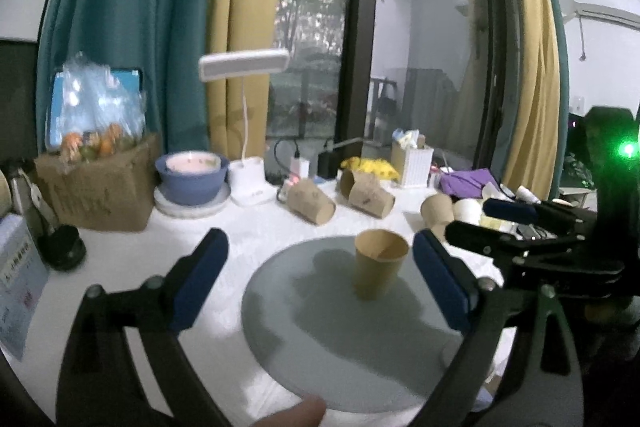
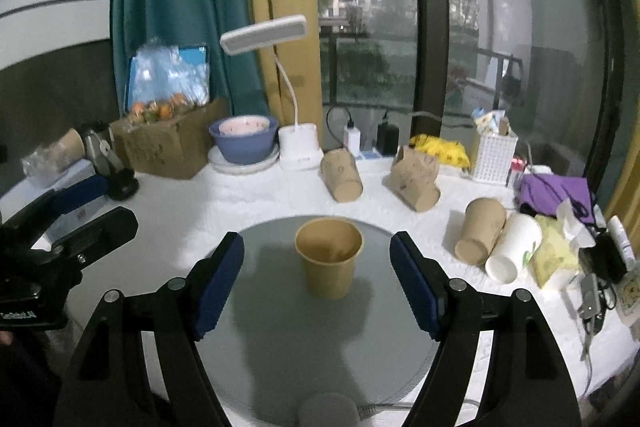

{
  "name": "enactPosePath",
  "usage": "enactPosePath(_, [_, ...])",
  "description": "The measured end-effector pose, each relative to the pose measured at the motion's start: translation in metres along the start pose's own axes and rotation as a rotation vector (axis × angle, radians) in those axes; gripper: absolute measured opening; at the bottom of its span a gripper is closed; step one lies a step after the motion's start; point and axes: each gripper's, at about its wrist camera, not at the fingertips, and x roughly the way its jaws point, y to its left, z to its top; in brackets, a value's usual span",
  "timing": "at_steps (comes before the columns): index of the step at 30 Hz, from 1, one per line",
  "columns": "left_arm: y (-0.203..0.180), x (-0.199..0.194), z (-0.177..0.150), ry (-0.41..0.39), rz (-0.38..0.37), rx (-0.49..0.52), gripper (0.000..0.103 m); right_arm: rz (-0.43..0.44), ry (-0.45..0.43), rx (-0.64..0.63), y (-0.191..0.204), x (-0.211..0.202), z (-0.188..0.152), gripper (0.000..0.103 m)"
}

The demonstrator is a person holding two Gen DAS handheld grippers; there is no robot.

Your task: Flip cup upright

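A brown paper cup [image 1: 378,263] [image 2: 329,257] stands upright, mouth up, on a round grey mat [image 1: 320,339] [image 2: 280,327]. My left gripper [image 1: 322,275] is open and empty, its blue-padded jaws wide apart in front of the cup. My right gripper [image 2: 318,283] is open and empty, the cup between and just beyond its jaws, untouched. The right gripper also shows at the right of the left wrist view [image 1: 492,223]. The left gripper shows at the left of the right wrist view [image 2: 92,207].
Several brown cups lie on their sides behind the mat [image 2: 342,175] [image 2: 416,183] [image 2: 480,231], with a white cup [image 2: 514,247]. A blue bowl [image 2: 244,139], desk lamp [image 2: 298,147], cardboard box [image 2: 168,143], white basket [image 2: 494,155] and purple cloth [image 2: 556,191] crowd the table's back and right.
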Motion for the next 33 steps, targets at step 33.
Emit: enactPosePath(33, [-0.02, -0.032, 0.023, -0.092, 0.028, 0.056, 0.095, -0.032, -0.1, 0.03, -0.017, -0.054, 0.004, 0.079])
